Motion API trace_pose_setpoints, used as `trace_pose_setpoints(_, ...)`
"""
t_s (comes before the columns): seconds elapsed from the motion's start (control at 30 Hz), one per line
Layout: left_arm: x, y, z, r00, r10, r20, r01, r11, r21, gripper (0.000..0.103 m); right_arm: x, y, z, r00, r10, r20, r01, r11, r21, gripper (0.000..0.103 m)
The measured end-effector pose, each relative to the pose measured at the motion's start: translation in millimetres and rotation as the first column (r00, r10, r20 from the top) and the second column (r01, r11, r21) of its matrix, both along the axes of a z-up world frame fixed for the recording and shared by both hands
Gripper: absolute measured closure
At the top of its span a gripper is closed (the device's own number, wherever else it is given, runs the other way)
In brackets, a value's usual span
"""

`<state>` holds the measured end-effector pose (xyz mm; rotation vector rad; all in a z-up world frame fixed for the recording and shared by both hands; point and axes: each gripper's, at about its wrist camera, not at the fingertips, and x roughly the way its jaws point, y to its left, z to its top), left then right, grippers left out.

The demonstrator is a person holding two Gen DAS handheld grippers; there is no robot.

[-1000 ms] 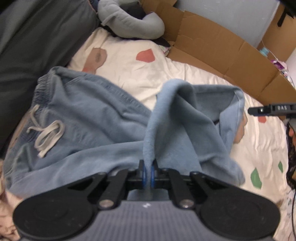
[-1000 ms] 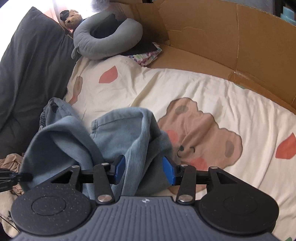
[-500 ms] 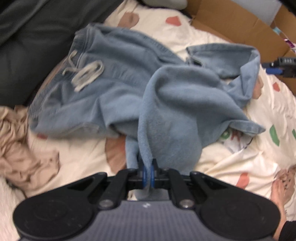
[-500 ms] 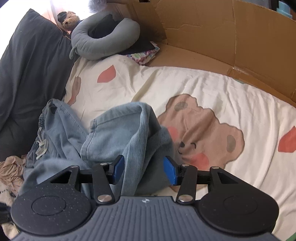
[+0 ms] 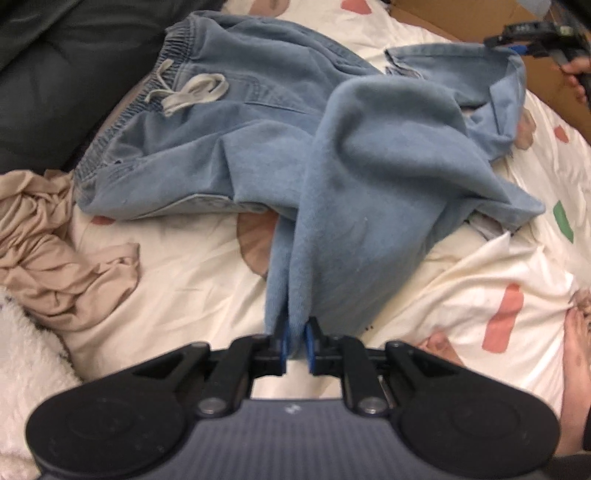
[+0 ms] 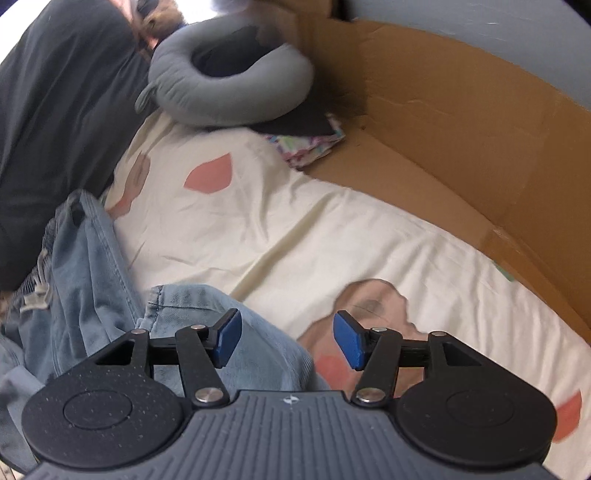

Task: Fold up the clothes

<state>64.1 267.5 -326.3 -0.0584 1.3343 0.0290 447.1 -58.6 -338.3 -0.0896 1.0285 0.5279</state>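
Note:
Light blue drawstring trousers (image 5: 229, 122) lie rumpled on a cream patterned bedsheet (image 5: 184, 266). One leg is drawn toward the near edge in a folded ridge. Its end sits between the blue pads of my left gripper (image 5: 296, 347), whose jaws are opening with the cloth still in them. The other leg's hem (image 6: 192, 299) rests on the sheet just under my right gripper (image 6: 288, 341). Its jaws are opening too, wide apart with nothing between the pads. From the left wrist view the right gripper (image 5: 532, 31) shows at the top right, above that hem.
A crumpled beige garment (image 5: 55, 251) lies left of the trousers, with white fluffy fabric (image 5: 22, 350) below it. A dark cushion (image 5: 55, 74) borders the left. A grey neck pillow (image 6: 229, 85) and cardboard walls (image 6: 461, 147) close the far side. A bare foot (image 5: 580, 350) rests at right.
My left gripper dragged the trouser leg toward the near edge and tipped downward. My right gripper let the other leg's hem drop, spread wider and drew off it.

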Motion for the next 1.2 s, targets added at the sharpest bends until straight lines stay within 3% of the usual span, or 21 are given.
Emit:
trace_pose_setpoints(0.17, -5.3, 9.9, 19.4, 0.999, 0.040, 0.021, -0.040, 0.999, 0.007, 0.089, 7.8, 17.6, -20.2, 0.997, 0.059, -0.042, -0.063, 0.994, -0.086, 0.045)
trace_pose_setpoints(0.2, -5.5, 12.7, 23.5, 0.998, 0.050, 0.027, -0.050, 0.999, 0.004, 0.087, 7.5, 17.9, -22.1, 0.997, 0.062, -0.036, -0.066, 0.992, -0.104, 0.050)
trace_pose_setpoints(0.27, -5.0, 17.2, 30.3, 0.997, 0.065, 0.043, -0.066, 0.998, 0.016, 0.081, 7.8, 12.8, -22.2, 0.998, 0.050, -0.042, -0.054, 0.993, -0.101, 0.081)
trace_pose_setpoints(0.37, -3.6, 22.7, 39.8, 0.994, 0.085, 0.070, -0.086, 0.996, 0.024, 0.074, 5.2, 4.3, -20.7, 0.997, 0.049, -0.057, -0.055, 0.993, -0.107, 0.092)
trace_pose_setpoints(0.57, 4.1, 19.8, 50.5, 0.987, 0.117, 0.112, -0.120, 0.993, 0.017, 0.073, -24.3, -29.4, -0.6, 0.999, 0.043, -0.033, -0.046, 0.994, -0.102, 0.100)
trace_pose_setpoints(0.73, 15.3, 4.8, 55.6, 0.983, 0.110, 0.144, -0.113, 0.994, 0.006, 0.070, -63.8, -77.6, 7.8, 1.000, -0.015, -0.020, 0.013, 0.997, -0.080, 0.100)
trace_pose_setpoints(1.0, 32.2, -27.0, 68.5, 0.979, 0.062, 0.192, -0.063, 0.998, -0.004, 0.066, -133.0, -138.6, 2.5, 0.989, -0.142, -0.035, 0.141, 0.990, -0.015, 0.101)
trace_pose_setpoints(1.2, 40.8, -41.3, 74.1, 0.976, 0.046, 0.213, -0.046, 0.999, -0.002, 0.063, -178.4, -151.3, -6.8, 0.982, -0.185, -0.044, 0.186, 0.982, 0.018, 0.101)
